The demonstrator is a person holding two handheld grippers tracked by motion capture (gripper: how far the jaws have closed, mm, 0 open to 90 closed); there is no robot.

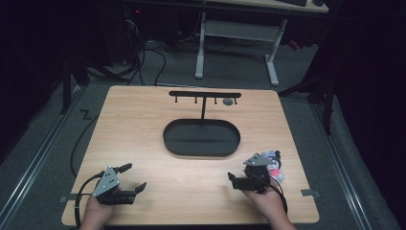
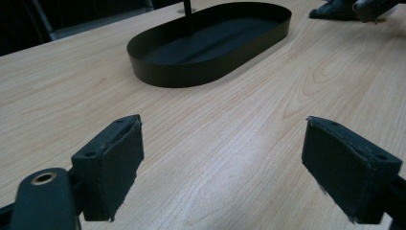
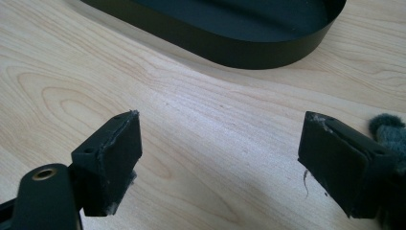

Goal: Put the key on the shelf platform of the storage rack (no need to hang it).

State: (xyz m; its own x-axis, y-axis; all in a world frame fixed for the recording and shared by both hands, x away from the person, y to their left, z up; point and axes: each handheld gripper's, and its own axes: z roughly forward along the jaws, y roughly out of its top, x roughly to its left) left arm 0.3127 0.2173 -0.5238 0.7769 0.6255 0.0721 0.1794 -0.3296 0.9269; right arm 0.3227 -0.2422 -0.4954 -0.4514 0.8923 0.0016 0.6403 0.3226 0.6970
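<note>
A black oval tray lies in the middle of the wooden table, and a black T-shaped hook stand rises from its far side. A small grey item hangs near the stand's right end. My left gripper rests open near the front left corner, with bare wood between its jaws. My right gripper is open at the front right, also with nothing between its jaws. A pile of small soft items lies just right of it. A grey fuzzy item touches the right jaw's outer side.
The tray wall stands ahead of the left gripper, and its near wall is close in front of the right one. Bare wood spans the front of the table. A white desk frame stands beyond the table.
</note>
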